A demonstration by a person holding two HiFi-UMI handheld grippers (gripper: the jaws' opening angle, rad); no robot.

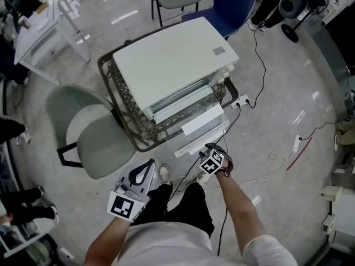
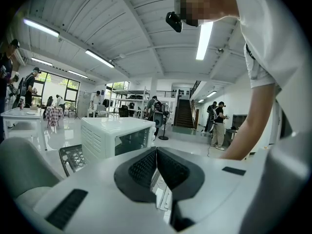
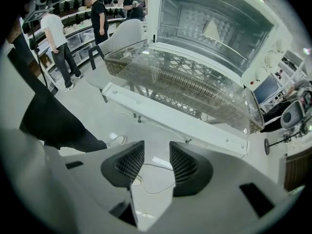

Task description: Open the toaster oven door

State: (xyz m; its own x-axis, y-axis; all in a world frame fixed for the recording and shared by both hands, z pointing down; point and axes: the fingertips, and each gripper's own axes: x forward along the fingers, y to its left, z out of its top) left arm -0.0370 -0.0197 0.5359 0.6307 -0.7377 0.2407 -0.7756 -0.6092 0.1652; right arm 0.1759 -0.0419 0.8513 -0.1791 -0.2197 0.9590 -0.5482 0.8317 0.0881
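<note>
1. Wide apart stand the jaws of the right gripper (image 3: 156, 148), with only bare floor and a thin white cable (image 3: 146, 165) showing between the pads; it grips nothing.
2. In the head view the right gripper (image 1: 211, 147) points steeply down, just beside the front edge of the door (image 1: 213, 127) and apart from it.
3. Pressed together at the tips are the pads of the left gripper (image 2: 156, 151), with nothing between them. It hangs low at the person's left side (image 1: 148, 165), well apart from the oven.
4. On a woven basket-like stand (image 1: 111, 85) sits the white toaster oven (image 1: 172, 65), near the middle of the floor.
5. Its glass door (image 3: 185, 82) is already open, folded down to lie roughly level in front of the cavity (the weave of the stand shows through the glass). The white handle bar (image 3: 170, 113) runs along the door's outer edge.
6. From the right gripper view the oven's inside (image 3: 214, 28) lies open to sight, with a wire rack across it.
7. A grey chair (image 1: 94, 137) stands just left of the stand, and a blue chair (image 1: 230, 4) stands behind the oven.
</note>
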